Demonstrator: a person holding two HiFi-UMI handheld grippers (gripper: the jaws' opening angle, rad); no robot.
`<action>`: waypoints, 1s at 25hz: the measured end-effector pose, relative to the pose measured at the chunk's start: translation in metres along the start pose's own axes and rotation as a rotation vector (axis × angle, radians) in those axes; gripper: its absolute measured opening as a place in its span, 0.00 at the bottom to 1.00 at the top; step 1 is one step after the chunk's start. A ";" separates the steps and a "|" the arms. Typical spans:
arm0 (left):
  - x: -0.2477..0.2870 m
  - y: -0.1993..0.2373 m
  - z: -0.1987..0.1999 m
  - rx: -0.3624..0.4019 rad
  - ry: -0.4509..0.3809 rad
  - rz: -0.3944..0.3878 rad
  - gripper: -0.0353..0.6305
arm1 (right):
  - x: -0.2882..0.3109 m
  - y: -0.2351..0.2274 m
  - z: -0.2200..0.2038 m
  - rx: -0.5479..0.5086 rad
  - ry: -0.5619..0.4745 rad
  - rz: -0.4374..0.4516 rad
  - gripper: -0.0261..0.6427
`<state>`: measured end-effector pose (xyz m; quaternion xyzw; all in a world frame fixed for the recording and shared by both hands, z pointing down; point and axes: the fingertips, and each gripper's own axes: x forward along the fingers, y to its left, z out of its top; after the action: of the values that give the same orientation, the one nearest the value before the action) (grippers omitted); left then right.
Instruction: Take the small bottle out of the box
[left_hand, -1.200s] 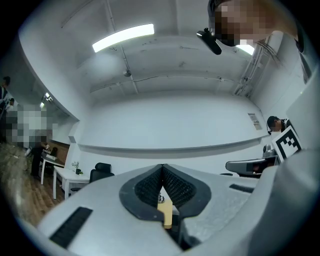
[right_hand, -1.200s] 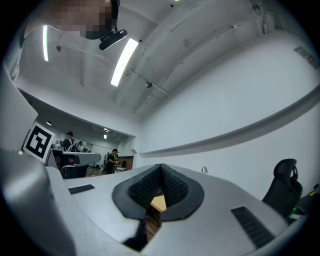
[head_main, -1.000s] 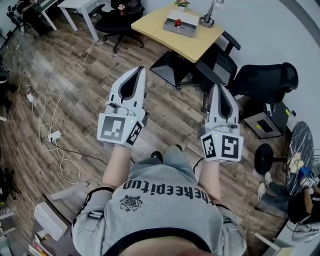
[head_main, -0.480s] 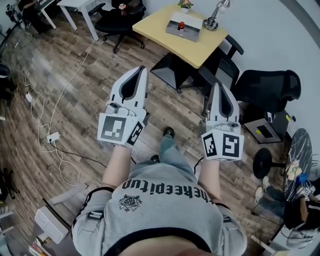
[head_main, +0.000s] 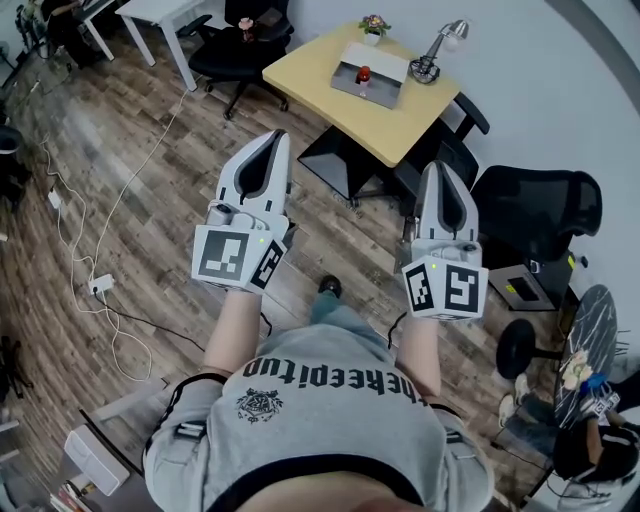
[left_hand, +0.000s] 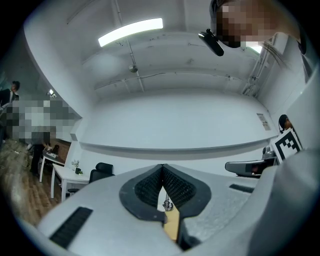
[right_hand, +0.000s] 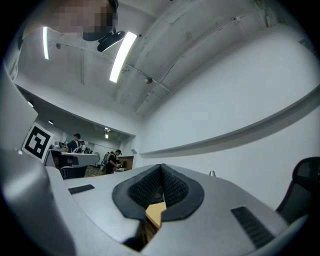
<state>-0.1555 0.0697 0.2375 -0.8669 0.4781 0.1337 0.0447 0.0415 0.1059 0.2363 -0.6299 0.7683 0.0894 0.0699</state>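
Head view shows the box (head_main: 372, 70) on the yellow table (head_main: 300, 62) well ahead, holding what is probably the small bottle (head_main: 364, 76), red-topped. Left gripper (head_main: 274, 140) and right gripper (head_main: 438, 170) are closed and empty; 1 must open over the box before descending.

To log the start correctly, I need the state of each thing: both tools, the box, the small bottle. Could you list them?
Left tool: shut, nothing between its jaws.
Right tool: shut, nothing between its jaws.
Box: open on top, resting on the yellow table.
Small bottle: inside the box, upright, untouched.
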 end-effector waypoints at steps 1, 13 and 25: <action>0.008 0.001 -0.001 0.002 -0.002 0.002 0.06 | 0.007 -0.004 0.000 0.000 -0.003 0.004 0.04; 0.102 0.000 -0.026 0.020 -0.007 -0.005 0.06 | 0.078 -0.069 -0.018 -0.001 -0.018 0.010 0.04; 0.163 -0.003 -0.055 0.037 0.018 0.013 0.06 | 0.125 -0.117 -0.042 0.016 -0.006 0.036 0.04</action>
<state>-0.0598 -0.0731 0.2451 -0.8638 0.4867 0.1173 0.0557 0.1317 -0.0450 0.2440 -0.6152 0.7800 0.0862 0.0757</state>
